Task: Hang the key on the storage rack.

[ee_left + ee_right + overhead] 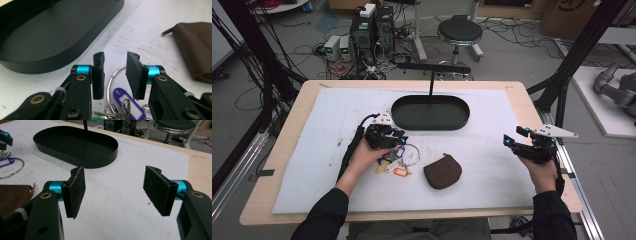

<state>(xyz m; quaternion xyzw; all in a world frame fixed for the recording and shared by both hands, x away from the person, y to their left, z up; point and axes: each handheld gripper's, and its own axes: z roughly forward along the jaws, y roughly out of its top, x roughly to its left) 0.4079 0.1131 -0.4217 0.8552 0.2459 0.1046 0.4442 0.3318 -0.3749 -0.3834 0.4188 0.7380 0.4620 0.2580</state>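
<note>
the left gripper (398, 134) hangs low over the bunch of keys (393, 162) on the white surface (312, 165), near the middle-left. in the left gripper view its jaws stand a little apart, astride the big wire ring (113, 77) with a purple key tag (128, 102) just below; neither pad presses on the ring. the black oval tray (430, 112) lies just beyond, farther back. right of the keys rests a brown pouch (442, 171). well to the right, the right gripper (512, 136) is held above the surface, jaws wide apart with nothing between them.
</note>
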